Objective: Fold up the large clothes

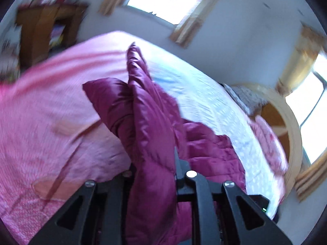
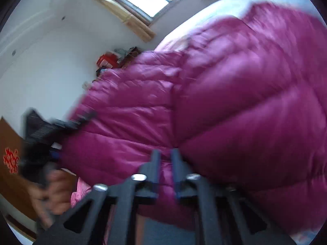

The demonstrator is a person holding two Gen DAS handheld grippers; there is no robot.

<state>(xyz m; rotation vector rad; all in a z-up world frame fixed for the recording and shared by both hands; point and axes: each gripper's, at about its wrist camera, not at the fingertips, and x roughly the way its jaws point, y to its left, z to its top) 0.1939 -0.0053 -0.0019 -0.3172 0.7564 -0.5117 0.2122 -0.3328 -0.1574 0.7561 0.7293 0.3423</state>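
Both tools, left tool [image 1: 155,163] and right tool [image 2: 165,157], clenched the purple jacket [image 2: 224,106] over the bed [image 1: 51,112]; only the right view showed a hand [image 2: 55,192].

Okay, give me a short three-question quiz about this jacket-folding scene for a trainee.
1. True or false: the left gripper has a fold of the magenta quilted puffer jacket between its fingers.
2. What lies under the jacket? A) pink bedspread B) bare wooden floor C) glass table
3. Fill in: the right gripper is shut on the ____.

Key: 1 true; 2 A; 3 jacket.
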